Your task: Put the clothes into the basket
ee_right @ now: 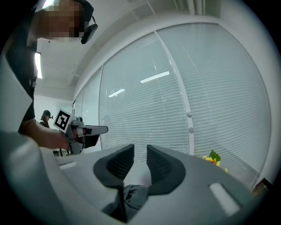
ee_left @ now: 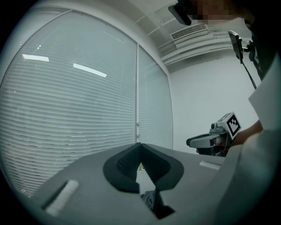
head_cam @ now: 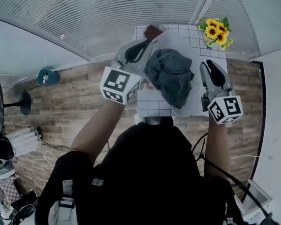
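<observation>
Both grippers are raised over the white tiled counter [head_cam: 151, 105] — the left gripper [head_cam: 146, 45] at the upper left edge of a dark grey garment [head_cam: 171, 78], the right gripper [head_cam: 208, 65] just beside its right side. The garment sits bunched between them. Sunflowers [head_cam: 216, 32] stand at the counter's far right corner — wooden floor [head_cam: 77, 103] lies around it.

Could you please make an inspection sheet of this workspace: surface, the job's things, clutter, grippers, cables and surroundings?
Surface: white tiled table.
Job's things: dark grey garment, held up over the table between both grippers.
Clutter: sunflowers at the table's far right corner.
Grippers: left gripper shut on the garment; right gripper shut on it too, tips slightly apart.
Cables: white cable on the floor; black cable beside the person.
Surroundings: window blinds, wooden floor.
</observation>
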`<move>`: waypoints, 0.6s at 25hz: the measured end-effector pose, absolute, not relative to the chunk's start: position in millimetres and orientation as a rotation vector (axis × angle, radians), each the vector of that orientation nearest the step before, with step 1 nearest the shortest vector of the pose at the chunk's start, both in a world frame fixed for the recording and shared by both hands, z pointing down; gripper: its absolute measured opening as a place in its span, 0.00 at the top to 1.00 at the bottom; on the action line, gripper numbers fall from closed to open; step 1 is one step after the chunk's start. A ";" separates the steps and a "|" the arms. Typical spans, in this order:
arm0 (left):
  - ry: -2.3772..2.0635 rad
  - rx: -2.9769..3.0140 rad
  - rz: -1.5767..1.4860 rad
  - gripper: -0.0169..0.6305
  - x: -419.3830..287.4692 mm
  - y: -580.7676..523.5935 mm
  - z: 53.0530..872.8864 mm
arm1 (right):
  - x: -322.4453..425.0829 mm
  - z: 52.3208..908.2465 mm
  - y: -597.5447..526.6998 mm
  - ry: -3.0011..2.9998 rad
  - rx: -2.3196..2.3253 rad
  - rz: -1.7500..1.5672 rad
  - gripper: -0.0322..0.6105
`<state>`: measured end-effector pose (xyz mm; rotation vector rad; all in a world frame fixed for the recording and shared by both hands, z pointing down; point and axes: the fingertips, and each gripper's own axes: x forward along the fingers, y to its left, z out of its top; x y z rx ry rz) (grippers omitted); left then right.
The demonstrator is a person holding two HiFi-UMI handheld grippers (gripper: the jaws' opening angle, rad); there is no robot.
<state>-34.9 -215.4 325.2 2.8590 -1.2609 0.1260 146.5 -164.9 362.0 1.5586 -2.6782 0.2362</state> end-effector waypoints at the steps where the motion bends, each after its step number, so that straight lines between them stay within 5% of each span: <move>1: -1.263 2.864 0.123 0.97 -34.5 -213.7 323.2 | 149.1 360.1 -162.8 -2.676 1.568 0.235 0.80; 8: -1.279 2.869 0.116 0.97 -38.5 -195.1 322.0 | 168.0 357.4 -145.7 -2.636 1.632 0.261 0.95; 15: -1.245 2.873 0.126 0.97 -28.6 -189.3 327.0 | 175.0 365.0 -142.3 -2.601 1.638 0.247 0.95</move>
